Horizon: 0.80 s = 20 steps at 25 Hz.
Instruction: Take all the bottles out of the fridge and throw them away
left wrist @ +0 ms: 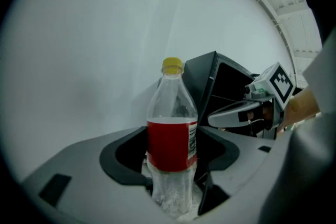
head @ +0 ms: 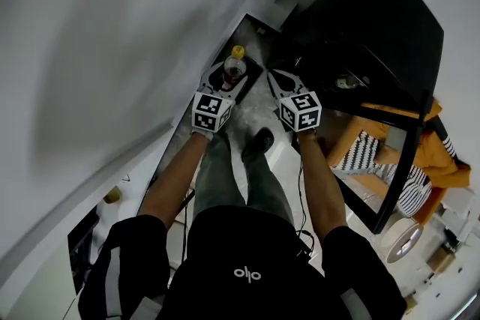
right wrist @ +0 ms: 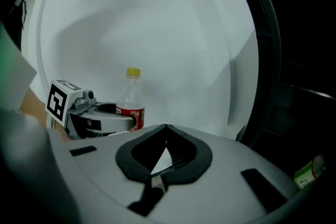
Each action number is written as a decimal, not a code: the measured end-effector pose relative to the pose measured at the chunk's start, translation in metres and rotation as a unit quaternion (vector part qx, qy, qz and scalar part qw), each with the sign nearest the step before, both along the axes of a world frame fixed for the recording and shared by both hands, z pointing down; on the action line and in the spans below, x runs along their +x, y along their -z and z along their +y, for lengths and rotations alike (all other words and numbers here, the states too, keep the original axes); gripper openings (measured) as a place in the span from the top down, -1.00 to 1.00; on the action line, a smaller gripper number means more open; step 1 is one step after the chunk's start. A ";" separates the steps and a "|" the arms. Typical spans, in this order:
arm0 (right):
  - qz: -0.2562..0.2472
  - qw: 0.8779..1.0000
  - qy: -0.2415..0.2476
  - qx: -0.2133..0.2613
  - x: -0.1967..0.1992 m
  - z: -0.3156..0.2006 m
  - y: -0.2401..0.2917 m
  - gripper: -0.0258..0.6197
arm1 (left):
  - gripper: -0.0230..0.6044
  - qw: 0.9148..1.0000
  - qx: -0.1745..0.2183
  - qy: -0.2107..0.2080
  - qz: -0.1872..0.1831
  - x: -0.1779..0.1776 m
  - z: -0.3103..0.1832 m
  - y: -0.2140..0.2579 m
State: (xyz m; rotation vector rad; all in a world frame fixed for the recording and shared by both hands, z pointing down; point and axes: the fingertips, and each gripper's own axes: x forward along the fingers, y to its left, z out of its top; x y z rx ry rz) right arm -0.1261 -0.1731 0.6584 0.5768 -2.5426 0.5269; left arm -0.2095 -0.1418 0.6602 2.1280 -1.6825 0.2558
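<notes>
**Head view.** Left gripper (head: 227, 80) is clamped on a clear plastic bottle with red label and yellow cap (head: 234, 70). The bottle is carried upright in front of the person, above the floor, close to the white wall. Right gripper (head: 280, 79) hovers just beside it, on the side of the tall black fridge (head: 360, 26), whose dark door is open. The bottle is out of the fridge and not yet thrown away.

**Left gripper view.** The pads pinch the bottle low on its body, around the bottom of the label. This is probably so it rides upright with the neck free. It looks nearly empty, so likely light.

**Right gripper view.** The jaws are pressed together with nothing between them. My guess is this gripper is kept free for the door or the next bottle. A small green-labelled item sits low right in the dark interior, too dim to name.
</notes>
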 end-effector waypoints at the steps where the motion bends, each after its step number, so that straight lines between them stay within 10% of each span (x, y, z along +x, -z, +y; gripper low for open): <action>1: 0.003 1.000 -0.001 -0.001 -0.002 -0.002 -0.017 0.89 | 0.01 1.000 0.000 -0.001 0.004 -0.002 -0.003 -0.019; 20: 0.025 0.996 -0.058 -0.058 0.022 -0.036 -0.276 0.89 | 0.00 0.998 -0.055 -0.015 0.011 0.015 -0.040 -0.332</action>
